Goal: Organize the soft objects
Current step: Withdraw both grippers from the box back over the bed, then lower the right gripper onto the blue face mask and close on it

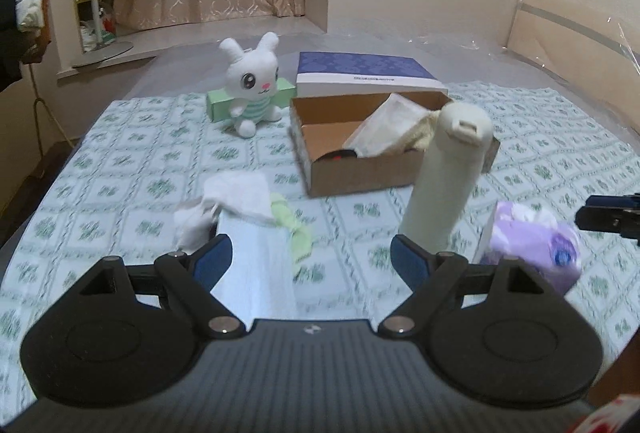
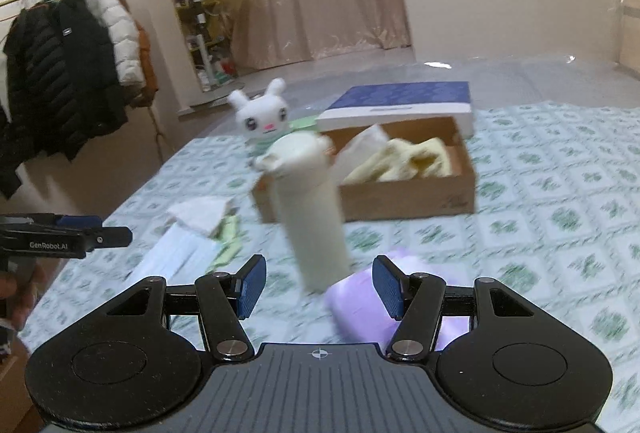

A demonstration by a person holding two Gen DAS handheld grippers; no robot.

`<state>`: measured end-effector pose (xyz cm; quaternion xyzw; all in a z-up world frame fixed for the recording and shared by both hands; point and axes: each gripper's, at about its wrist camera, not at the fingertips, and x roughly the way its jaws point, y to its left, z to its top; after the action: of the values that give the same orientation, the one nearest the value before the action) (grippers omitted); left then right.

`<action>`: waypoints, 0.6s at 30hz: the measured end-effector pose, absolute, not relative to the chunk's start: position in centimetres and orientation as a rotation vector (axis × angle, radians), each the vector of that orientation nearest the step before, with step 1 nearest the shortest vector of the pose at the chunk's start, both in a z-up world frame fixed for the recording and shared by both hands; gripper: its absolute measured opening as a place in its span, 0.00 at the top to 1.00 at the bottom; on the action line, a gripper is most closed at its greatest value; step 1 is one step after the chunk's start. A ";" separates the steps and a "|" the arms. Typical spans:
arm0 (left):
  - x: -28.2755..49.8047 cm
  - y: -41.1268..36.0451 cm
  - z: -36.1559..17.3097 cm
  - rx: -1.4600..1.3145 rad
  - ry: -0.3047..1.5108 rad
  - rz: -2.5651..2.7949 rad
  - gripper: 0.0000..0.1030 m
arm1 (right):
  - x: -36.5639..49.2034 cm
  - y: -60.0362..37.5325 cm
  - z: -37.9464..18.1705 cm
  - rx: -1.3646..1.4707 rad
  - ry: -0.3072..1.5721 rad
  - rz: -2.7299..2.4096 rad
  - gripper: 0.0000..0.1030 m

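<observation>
Bed (image 1: 120,161) (patterned sheet): box (image 1: 360,173), bunny (image 1: 252,85), tissues (image 1: 536,245).

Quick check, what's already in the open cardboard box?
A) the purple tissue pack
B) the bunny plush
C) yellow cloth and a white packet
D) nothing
C: the box holds a yellow cloth and a white packet; the bunny sits on the bed beside it, and the purple pack lies on the bed nearer the camera.

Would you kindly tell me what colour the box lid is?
The box lid is dark blue with a white edge, clearest in the left wrist view.
</observation>
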<state>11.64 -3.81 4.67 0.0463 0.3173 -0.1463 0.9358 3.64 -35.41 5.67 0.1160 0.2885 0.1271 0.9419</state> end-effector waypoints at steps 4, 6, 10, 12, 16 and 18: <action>9.0 -1.6 3.9 0.102 0.661 -0.266 0.18 | 2.5 -32.5 5.1 0.240 0.608 0.293 0.43; 7.9 -0.4 3.5 0.100 0.665 -0.241 0.18 | 2.1 -30.9 4.7 0.240 0.623 0.314 0.43; 6.7 1.6 2.9 0.098 0.680 -0.209 0.18 | 1.9 -28.1 4.2 0.234 0.640 0.348 0.43; 6.4 2.5 2.6 0.100 0.683 -0.197 0.18 | 2.2 -27.2 4.0 0.231 0.650 0.360 0.43; 6.2 4.4 2.3 0.082 0.689 -0.168 0.18 | 3.0 -25.3 3.9 0.226 0.666 0.384 0.43; 6.2 5.2 2.2 0.072 0.688 -0.156 0.18 | 3.4 -24.4 3.9 0.225 0.668 0.399 0.42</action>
<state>6.22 5.20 2.24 0.0354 0.3370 -0.0765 0.9377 3.40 -24.42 3.89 0.1094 0.3248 0.1942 0.9191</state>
